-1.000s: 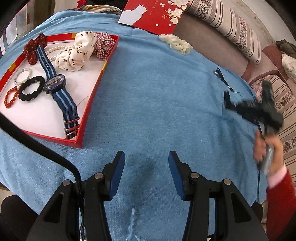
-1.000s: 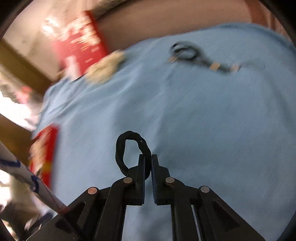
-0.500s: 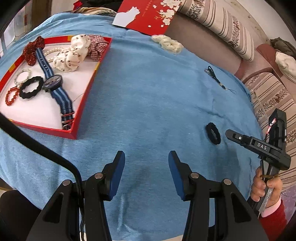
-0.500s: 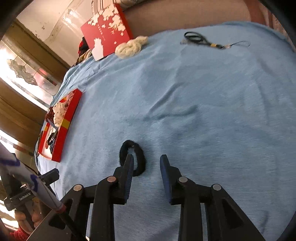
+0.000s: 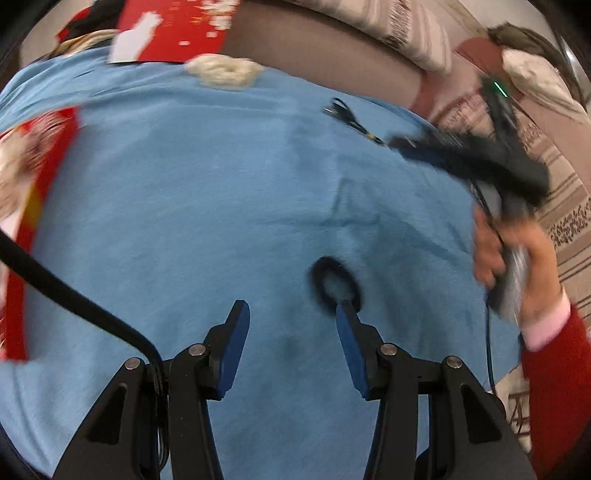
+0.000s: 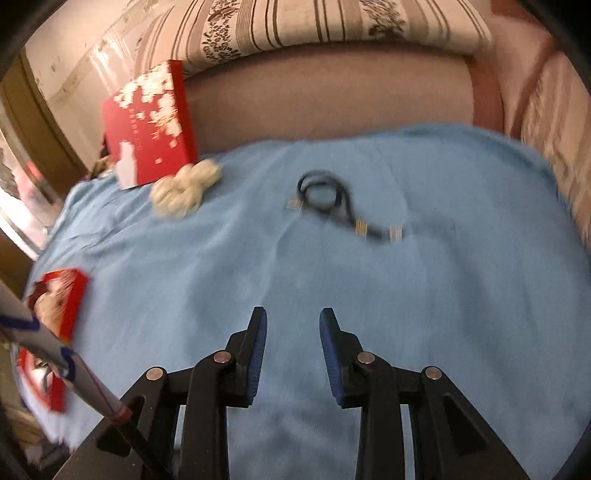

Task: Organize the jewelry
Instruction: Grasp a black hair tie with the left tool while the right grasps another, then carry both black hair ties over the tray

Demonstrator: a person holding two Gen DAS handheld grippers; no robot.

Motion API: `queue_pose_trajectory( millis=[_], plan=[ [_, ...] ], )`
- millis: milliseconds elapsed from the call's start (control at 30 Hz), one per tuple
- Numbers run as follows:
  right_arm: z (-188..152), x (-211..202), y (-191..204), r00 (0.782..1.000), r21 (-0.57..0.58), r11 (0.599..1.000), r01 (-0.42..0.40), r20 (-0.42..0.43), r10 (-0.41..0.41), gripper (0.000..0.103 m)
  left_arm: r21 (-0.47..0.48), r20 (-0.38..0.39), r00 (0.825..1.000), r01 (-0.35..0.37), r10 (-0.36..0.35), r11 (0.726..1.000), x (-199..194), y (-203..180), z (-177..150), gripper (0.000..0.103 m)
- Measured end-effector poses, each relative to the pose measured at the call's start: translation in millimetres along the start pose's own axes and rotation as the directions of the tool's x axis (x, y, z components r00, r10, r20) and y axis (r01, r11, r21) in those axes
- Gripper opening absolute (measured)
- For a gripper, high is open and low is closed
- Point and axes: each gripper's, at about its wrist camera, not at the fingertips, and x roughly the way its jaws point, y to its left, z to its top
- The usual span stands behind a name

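Red tray (image 5: 35, 177) sits at far left on the blue cloth (image 5: 192, 206), blurred, already holding several pieces. White scrunchie (image 5: 223, 72) lies at the far edge beside the red card box (image 5: 173, 31).

Left gripper (image 5: 291, 317): fingers spread, nothing between them. Black hair tie (image 5: 334, 284) lies flat on the cloth, just at the tip of its right-hand finger, off-centre to the gap. As I read it, the step in hand is the left picking up this tie to take it to the tray.

To do it well: shift toward the tie so one side of the ring sits between the pads, come down until the tips touch the cloth, pinch the band only. The cloth is soft and wrinkled here, so catching a fold along with the tie is the risk.

Right gripper (image 6: 291, 332): jaws have just been opening, now spread and empty, above bare cloth. Black cord with gold beads (image 6: 332, 201) lies ahead of it, well apart, likely its next pick. In the left view the right hand (image 5: 513, 258) is close to the tie; keep it clear.
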Motion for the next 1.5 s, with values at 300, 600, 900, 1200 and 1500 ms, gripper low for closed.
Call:
queue_pose_trajectory(
  millis=[300,600,900,1200,1500],
  plan=[
    [65.0,75.3,0.7,0.998,-0.088,0.994,0.061,-0.019,-0.063,0.032,0.019,-0.055,0.994,0.096,-0.095,0.995,48.3,-9.2,24.1,0.047],
    [78.6,104.1,0.5,0.998,-0.116,0.992,0.051,-0.037,-0.055,0.006,0.051,-0.057,0.993,0.11,-0.108,0.993,60.2,-13.1,21.5,0.005],
    [48.3,27.1,11.1,0.997,-0.086,0.994,-0.073,0.013,0.074,0.006,0.015,0.021,0.993,0.113,-0.114,0.993,14.6,4.8,14.9,0.004],
    [-18.1,-27.9,48.5,0.956,-0.026,0.958,-0.286,-0.069,0.284,0.006,-0.091,0.099,0.994,0.05,-0.041,0.995,-44.1,49.7,3.2,0.004],
    [-87.1,-54.4,85.9,0.94,-0.021,0.949,-0.316,-0.139,0.31,0.006,-0.18,0.151,0.988,0.014,0.014,0.984,-97.8,91.0,-26.3,0.004]
  ],
)
